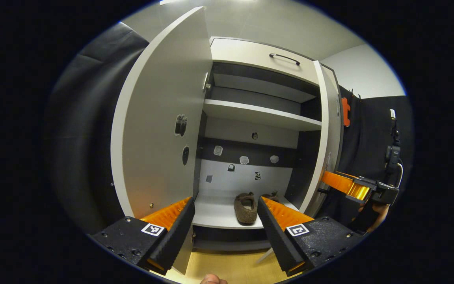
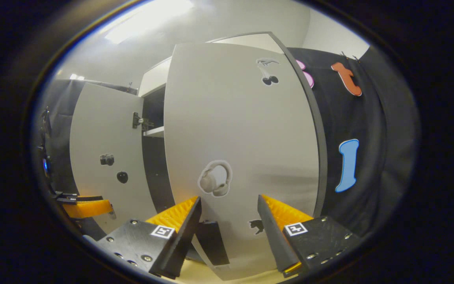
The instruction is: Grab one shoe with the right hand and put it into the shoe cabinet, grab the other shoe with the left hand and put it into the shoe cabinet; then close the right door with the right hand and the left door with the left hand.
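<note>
The shoe cabinet (image 1: 258, 114) stands with both doors swung out. On its bottom shelf lies a brown shoe (image 1: 246, 208); a second shoe (image 1: 271, 195) peeks out beside it, half hidden by my finger. My left gripper (image 1: 227, 223) is open and empty, just in front of the bottom shelf. The left door (image 1: 160, 130) is wide open at its left. The right door (image 1: 325, 138) shows edge-on, partly open. My right gripper (image 1: 353, 188) is at that door's outer side. In the right gripper view the right gripper (image 2: 229, 223) is open, close against the right door's outer face (image 2: 242, 130).
A drawer with a dark handle (image 1: 285, 58) tops the cabinet. Black cloth wall (image 2: 369, 157) hangs right of the cabinet, close behind the right door. The left door (image 2: 105, 150) and my left gripper (image 2: 87, 208) appear at the left. Wooden floor (image 1: 231, 268) lies below.
</note>
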The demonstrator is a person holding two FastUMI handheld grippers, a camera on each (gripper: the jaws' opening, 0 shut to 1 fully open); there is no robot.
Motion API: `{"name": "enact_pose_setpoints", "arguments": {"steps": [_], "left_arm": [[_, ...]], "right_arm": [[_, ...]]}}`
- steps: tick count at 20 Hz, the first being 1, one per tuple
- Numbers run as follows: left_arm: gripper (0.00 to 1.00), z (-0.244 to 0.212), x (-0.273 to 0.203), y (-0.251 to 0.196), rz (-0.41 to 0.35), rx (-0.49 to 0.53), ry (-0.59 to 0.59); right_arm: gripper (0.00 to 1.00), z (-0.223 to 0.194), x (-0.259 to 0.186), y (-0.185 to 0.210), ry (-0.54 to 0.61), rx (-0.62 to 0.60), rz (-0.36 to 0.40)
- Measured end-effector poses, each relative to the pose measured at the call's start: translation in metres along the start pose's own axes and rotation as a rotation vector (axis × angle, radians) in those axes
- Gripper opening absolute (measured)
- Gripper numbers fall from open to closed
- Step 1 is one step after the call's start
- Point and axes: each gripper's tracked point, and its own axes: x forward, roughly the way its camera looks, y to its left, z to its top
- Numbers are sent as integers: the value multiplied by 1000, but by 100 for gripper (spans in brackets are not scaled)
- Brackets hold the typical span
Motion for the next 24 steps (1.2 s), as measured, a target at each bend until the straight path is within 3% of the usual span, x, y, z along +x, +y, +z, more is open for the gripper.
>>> {"name": "enact_pose_setpoints", "arguments": {"steps": [2,14,15,16,19,22,24], "left_arm": [[93,-1,3,2,-1,-5,0],[93,19,-22,-5,-67,-27,-35],[94,21,-27,-6,-73,-18,-36],[95,24,-33,-6,-74,-9,-39],[93,38,-51,-6,-64,6,-60],[96,49,-64,0,-41,0,-86],[92,56,-76,12,-7,0,-104]], "right_arm": [[82,-1,4,0,4,3,1],[82,-5,38,2,17,47,-9],[86,-6,40,2,18,49,-10],[81,-5,43,1,17,49,-16],[85,-6,47,0,10,31,-43],[82,-5,53,-2,2,31,-66],[85,-6,56,-2,-5,30,-82]]}}
